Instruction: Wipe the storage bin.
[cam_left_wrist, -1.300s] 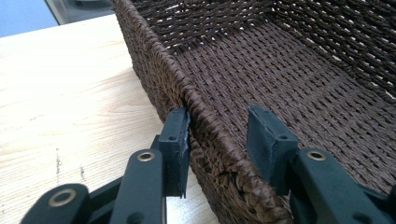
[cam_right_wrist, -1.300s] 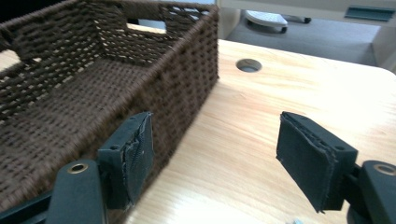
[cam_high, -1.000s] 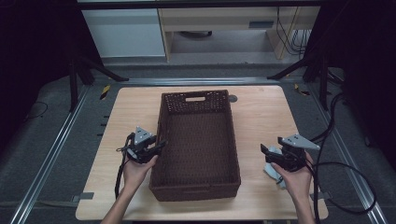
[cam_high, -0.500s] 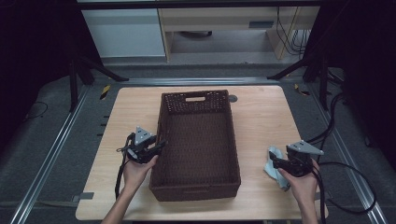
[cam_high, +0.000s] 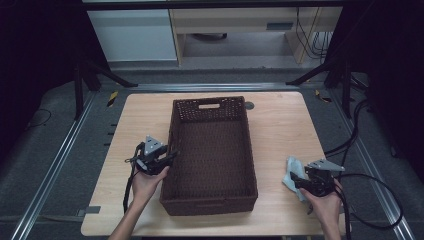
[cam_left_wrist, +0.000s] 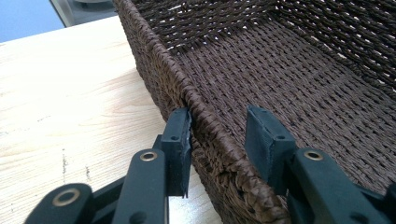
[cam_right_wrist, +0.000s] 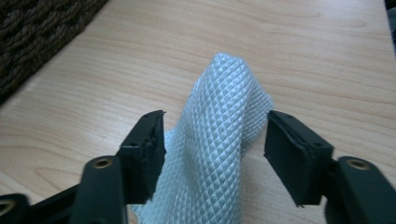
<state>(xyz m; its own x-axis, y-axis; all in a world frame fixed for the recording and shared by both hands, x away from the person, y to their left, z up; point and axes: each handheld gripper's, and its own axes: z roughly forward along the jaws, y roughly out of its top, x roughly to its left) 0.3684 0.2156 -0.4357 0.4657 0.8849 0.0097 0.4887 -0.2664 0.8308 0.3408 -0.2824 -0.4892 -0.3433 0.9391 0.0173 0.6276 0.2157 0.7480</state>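
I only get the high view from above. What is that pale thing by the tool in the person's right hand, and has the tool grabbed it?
Observer: It is a pale cloth with a diamond weave. A fold of it stands up between the fingers of the right gripper. They have just been closing, but there is a gap on one side.
Operator: And the other tool, at the basket?
Observer: The left gripper straddles the side wall of the basket. One finger lies against the outside; the other is inside, apart from the wall.
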